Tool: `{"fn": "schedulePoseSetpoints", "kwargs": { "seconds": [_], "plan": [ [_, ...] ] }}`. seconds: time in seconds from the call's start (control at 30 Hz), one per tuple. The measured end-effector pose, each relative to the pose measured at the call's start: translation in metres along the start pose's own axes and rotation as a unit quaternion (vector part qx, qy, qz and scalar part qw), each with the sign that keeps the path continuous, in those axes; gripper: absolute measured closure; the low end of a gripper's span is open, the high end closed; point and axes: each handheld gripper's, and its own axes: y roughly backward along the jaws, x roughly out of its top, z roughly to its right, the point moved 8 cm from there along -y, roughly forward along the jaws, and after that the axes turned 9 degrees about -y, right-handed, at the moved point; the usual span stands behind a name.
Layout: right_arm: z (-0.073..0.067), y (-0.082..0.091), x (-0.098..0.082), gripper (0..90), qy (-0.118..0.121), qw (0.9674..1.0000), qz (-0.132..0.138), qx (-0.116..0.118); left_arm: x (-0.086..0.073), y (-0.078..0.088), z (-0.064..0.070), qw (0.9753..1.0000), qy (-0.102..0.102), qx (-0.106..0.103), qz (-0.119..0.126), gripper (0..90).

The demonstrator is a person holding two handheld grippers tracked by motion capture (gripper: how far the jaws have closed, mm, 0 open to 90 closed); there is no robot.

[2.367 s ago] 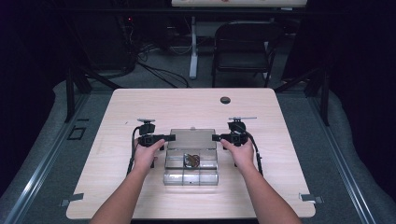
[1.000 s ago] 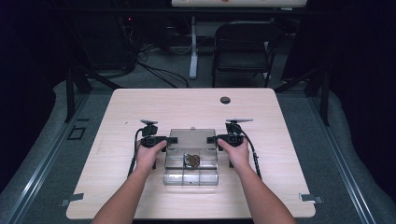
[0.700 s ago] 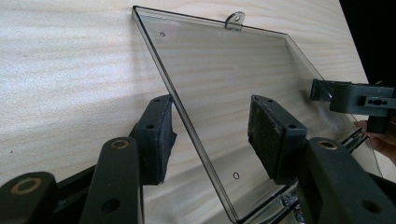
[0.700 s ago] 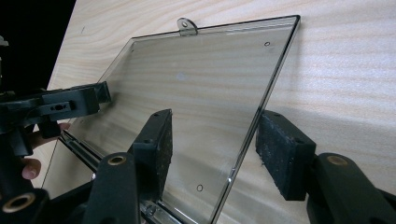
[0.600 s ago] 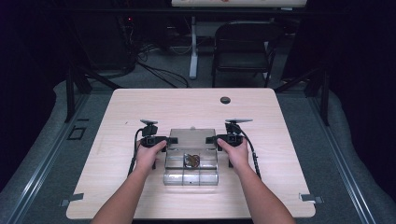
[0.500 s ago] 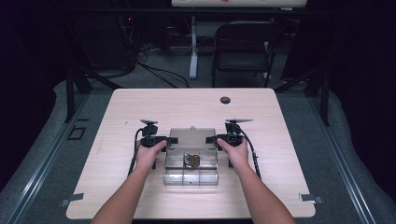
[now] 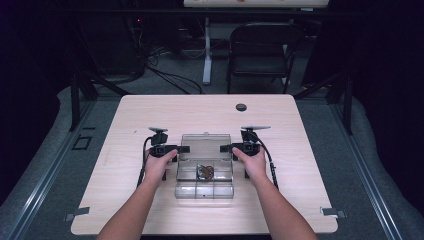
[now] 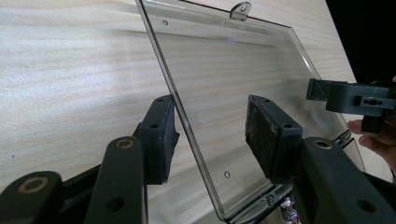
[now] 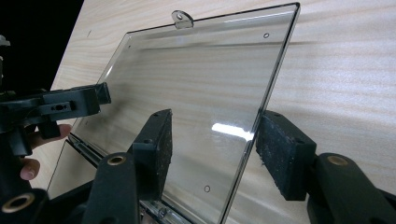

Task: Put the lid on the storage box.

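Clear box lid point(image 7: 205, 146) raised open at mid-table point(image 7: 125, 120), a gripper at each side edge.

The left gripper point(image 8: 210, 135) straddles the lid's left edge, jaws apart and just closing; the right gripper point(image 9: 212, 144) straddles the right edge, its pads not clamped.

My left gripper point(image 8: 210, 135) straddles the left edge of the clear lid point(image 8: 243, 88). Lid is open and tilted up off the wooden table point(image 8: 70, 70). Jaws have just been closing, edge between them; near pad point(image 8: 161, 140) touching or almost on the edge, far pad point(image 8: 264, 135) still apart. Latch tab point(image 8: 241, 9) sits at the lid's top rim. Right gripper point(image 8: 355, 100) at frame right, fingertips point(image 8: 373, 140) under it.
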Motion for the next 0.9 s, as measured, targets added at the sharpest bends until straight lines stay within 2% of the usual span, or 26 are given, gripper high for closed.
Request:
{"fn": "schedulePoseSetpoints", "kwargs": {
  "seconds": [0.17,0.23,0.53,0.77,0.9],
  "plan": [
    [-0.001,0.002,0.001,45.9,0.009,1.0,-0.001,-0.003,0.001,0.002,0.001,1.0,-0.004,0.002,0.004,53.7],
    [-0.002,0.002,0.001,45.9,0.009,1.0,0.001,-0.003,0.002,0.003,0.002,1.0,0.001,0.001,0.006,53.9],
    [-0.006,0.006,0.002,46.1,0.017,0.9998,0.008,-0.002,0.003,0.008,0.004,0.9999,-0.009,-0.003,0.008,56.0],
    [-0.012,0.012,0.003,46.1,0.025,0.9996,0.014,0.003,0.006,0.014,0.008,0.9997,-0.011,-0.007,0.019,57.5],
    [-0.015,0.015,0.003,46.5,0.031,0.9993,0.018,0.008,0.008,0.018,0.011,0.9995,-0.026,-0.004,0.019,58.2]
  ]
}}
